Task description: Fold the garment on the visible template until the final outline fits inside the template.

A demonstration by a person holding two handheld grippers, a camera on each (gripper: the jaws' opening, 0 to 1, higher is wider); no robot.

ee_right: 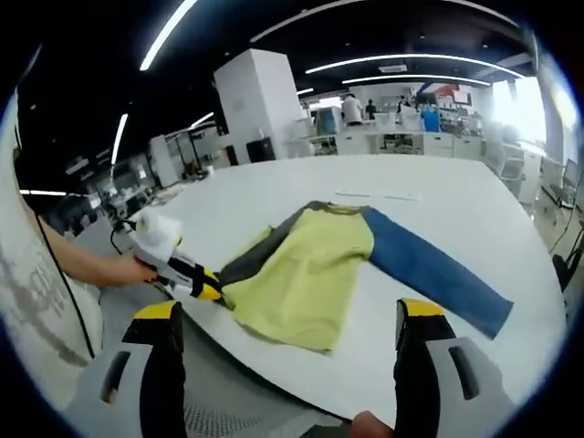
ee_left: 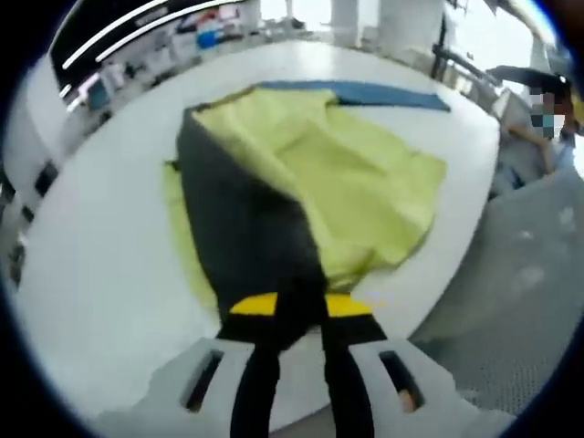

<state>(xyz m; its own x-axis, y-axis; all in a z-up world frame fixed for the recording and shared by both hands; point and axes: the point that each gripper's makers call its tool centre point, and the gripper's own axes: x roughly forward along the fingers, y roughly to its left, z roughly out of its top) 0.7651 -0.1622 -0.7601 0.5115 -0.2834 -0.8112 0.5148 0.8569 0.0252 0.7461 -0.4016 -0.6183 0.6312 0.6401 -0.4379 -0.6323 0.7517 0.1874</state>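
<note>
White tabletop (ee_right: 438,196) carries a yellow long-sleeved shirt (ee_right: 301,274), its blue sleeve (ee_right: 429,265) stretching away from the left tongs (ee_left: 297,315). Those clamp the grey sleeve (ee_left: 246,228). Right tongs (ee_right: 287,342) hang apart.

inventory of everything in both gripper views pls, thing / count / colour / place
garment: 1, long-sleeved top, yellow-green body, one dark grey sleeve, one blue sleeve; lying on the table near its front edge, blue sleeve stretched out flat, grey sleeve laid across the yellow body
table: 1, white, large; under the garment
workbenches and cabinets: several, white; background of the right gripper view
person: 1, far back by the benches
left gripper: 1, black jaws with yellow tips; closed on the grey sleeve, also seen in the right gripper view
hand: 1, holding the left gripper
right gripper: 1, black jaws, yellow tips; wide apart, holding nothing, above the table edge
</note>
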